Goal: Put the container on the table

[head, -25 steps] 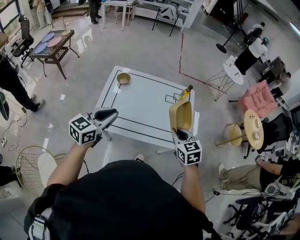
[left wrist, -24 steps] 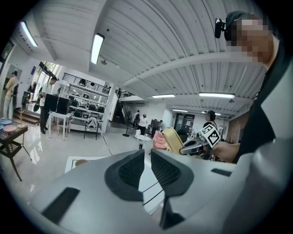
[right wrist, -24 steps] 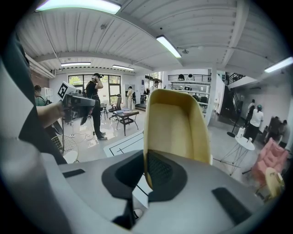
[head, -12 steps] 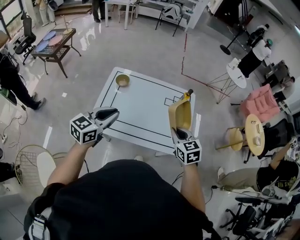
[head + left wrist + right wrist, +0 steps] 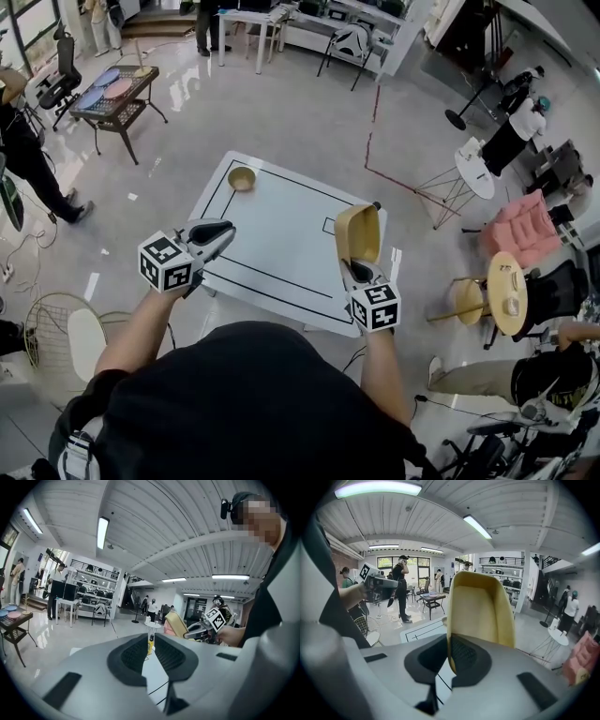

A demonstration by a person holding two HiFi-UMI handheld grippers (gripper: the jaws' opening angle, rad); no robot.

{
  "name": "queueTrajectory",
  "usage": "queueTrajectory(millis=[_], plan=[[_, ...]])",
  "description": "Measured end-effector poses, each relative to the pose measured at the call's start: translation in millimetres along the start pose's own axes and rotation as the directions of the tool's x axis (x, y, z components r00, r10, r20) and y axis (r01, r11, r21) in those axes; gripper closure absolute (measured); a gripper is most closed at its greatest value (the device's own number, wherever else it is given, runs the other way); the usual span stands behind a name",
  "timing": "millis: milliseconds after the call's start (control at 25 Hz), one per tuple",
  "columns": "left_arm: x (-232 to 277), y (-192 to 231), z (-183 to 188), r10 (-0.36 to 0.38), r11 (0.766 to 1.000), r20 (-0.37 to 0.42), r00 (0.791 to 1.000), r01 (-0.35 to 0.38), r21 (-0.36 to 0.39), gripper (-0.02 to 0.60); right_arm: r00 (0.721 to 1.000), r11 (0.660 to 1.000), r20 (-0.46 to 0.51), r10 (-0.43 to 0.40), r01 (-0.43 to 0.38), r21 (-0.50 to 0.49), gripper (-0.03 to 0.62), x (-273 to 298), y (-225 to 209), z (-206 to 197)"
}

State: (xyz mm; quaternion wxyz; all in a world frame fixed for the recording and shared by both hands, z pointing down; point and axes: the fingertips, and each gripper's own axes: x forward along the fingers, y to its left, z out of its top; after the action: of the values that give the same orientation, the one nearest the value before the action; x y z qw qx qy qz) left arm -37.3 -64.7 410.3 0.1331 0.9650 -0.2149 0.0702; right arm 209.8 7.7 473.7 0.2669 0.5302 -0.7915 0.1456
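Note:
In the head view my right gripper (image 5: 355, 266) is shut on the near rim of a tan oblong container (image 5: 359, 233), held upright above the right edge of the white table (image 5: 272, 239). The right gripper view shows that container (image 5: 480, 609) rising from between the jaws (image 5: 449, 656), its hollow side facing the camera. My left gripper (image 5: 223, 229) hovers over the table's near left edge, shut with nothing in it. From the left gripper view I see the container (image 5: 175, 622) and the right gripper (image 5: 196, 632) to the right.
A small tan bowl (image 5: 242, 177) sits at the table's far left corner. A yellow bottle (image 5: 150, 643) stands near the far right corner, mostly hidden behind the container in the head view. A wire chair (image 5: 56, 328), round stools (image 5: 506, 291), a pink chair (image 5: 520, 220) and people surround the table.
The table sits lower in the head view than before. The held container now covers most of the yellow bottle. Both grippers keep their grip states.

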Motion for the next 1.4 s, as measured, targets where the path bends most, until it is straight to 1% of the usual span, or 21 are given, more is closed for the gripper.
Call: queueTrajectory(millis=[320, 640, 880, 1160, 1400], plan=[[29.7, 4.3, 9.0, 0.020, 1.000, 0.006, 1.000, -0.020, -0.001, 0.534, 1.000, 0.999, 0.004, 0.026, -0.026, -0.019, 0.583, 10.9, -32.3, 9.5], [54.6, 10.0, 10.6, 0.035, 0.999, 0.007, 0.999, -0.035, -0.009, 0.534, 0.999, 0.998, -0.006, 0.048, -0.048, -0.032, 0.583, 20.3, -56.0, 8.0], [74.0, 7.3, 11.6, 0.026, 1.000, 0.016, 1.000, -0.025, -0.009, 0.534, 0.999, 0.998, -0.008, 0.050, -0.050, -0.039, 0.583, 20.6, -69.9, 6.7], [96.7, -0.8, 9.2, -0.005, 1.000, 0.009, 1.000, 0.005, -0.008, 0.534, 0.999, 0.999, -0.007, 0.044, -0.044, -0.028, 0.583, 17.0, -83.4, 2.5], [97.3, -3.2, 13.4, -0.011, 1.000, 0.008, 1.000, 0.011, -0.004, 0.534, 0.999, 0.999, 0.001, 0.050, -0.050, -0.020, 0.583, 16.6, -79.6, 5.3]])
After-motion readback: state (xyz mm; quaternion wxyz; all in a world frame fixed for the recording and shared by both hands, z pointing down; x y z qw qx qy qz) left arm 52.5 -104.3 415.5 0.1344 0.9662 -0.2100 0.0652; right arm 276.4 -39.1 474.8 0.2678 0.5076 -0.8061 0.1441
